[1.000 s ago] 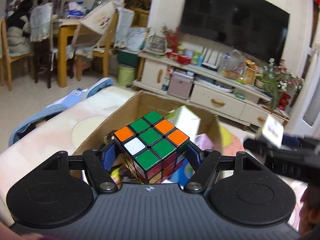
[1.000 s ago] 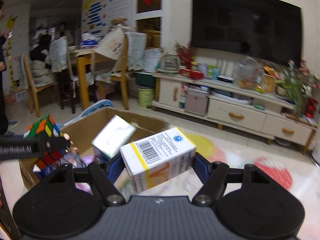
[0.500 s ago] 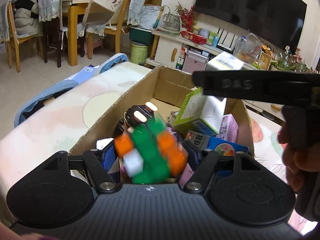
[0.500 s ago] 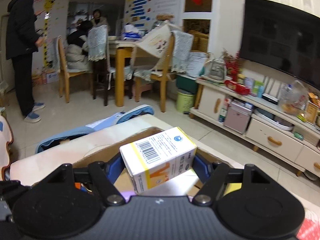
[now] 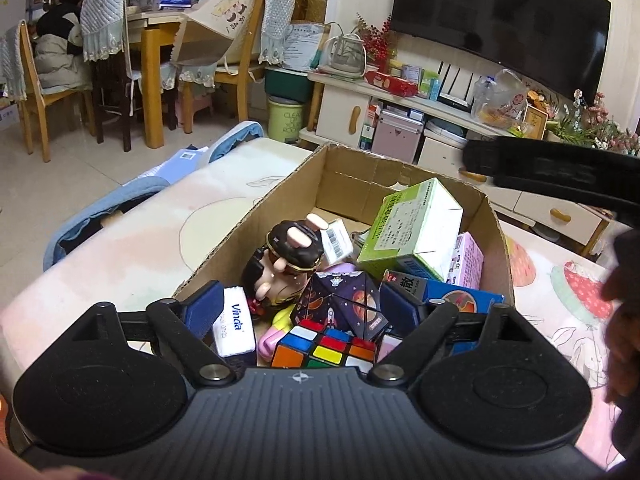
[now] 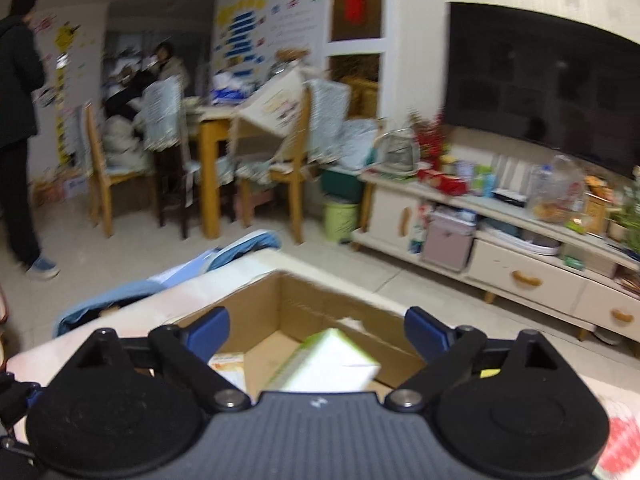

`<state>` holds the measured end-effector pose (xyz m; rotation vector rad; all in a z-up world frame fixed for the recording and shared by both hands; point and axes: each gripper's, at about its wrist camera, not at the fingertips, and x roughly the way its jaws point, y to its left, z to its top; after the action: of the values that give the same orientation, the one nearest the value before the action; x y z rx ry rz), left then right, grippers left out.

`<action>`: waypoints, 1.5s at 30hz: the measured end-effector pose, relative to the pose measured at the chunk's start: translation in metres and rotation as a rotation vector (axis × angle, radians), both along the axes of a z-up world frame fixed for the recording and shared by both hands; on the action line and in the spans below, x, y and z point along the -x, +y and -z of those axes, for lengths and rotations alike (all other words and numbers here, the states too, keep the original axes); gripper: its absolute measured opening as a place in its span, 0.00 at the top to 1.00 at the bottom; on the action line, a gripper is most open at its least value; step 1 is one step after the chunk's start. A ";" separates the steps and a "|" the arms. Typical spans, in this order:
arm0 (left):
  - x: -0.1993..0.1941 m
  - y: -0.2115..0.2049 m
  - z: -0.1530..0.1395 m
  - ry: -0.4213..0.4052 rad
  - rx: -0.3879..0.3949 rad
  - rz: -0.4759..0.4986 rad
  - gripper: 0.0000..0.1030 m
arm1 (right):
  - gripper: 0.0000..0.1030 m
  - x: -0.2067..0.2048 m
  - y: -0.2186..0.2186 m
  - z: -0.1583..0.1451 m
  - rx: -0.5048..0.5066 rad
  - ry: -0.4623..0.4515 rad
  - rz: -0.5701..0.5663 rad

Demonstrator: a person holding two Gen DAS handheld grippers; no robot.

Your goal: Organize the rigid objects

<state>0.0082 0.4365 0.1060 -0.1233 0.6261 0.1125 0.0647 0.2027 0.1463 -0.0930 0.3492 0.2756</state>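
The cardboard box (image 5: 280, 216) sits on the table (image 5: 132, 248), with the TV cabinet (image 5: 432, 120) behind it. Inside, the Rubik's cube (image 5: 326, 350) lies nearest, a doll (image 5: 288, 264) behind it, a tissue pack (image 5: 238, 326) to its left and a medicine carton (image 5: 416, 232) at the right.

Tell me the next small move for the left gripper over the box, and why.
Probably lift the left gripper straight up and out. Its jaws are opening with nothing pressed between them, and the Rubik's cube already lies in the cardboard box among the other items, so lingering risks nudging the pile.
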 end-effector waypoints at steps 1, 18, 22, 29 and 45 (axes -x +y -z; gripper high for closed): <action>0.002 0.000 0.000 -0.002 0.001 0.001 0.00 | 0.07 0.003 -0.007 0.000 -0.013 -0.001 0.027; 0.059 -0.022 -0.008 -0.066 0.014 0.094 0.00 | 0.02 0.108 -0.066 0.039 -0.107 0.124 0.311; 0.078 -0.020 -0.011 -0.072 -0.004 0.088 0.00 | 0.02 0.130 -0.065 0.037 -0.108 0.125 0.308; 0.100 -0.018 -0.015 -0.073 -0.030 0.077 0.00 | 0.02 0.161 -0.057 0.034 -0.088 0.109 0.287; 0.127 -0.018 -0.021 -0.115 -0.075 0.058 0.00 | 0.02 0.199 -0.034 0.029 -0.052 0.066 0.243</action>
<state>-0.1192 0.4183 0.1266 -0.0385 0.5091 0.0726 -0.1341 0.1687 0.1172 0.0102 0.4145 0.0470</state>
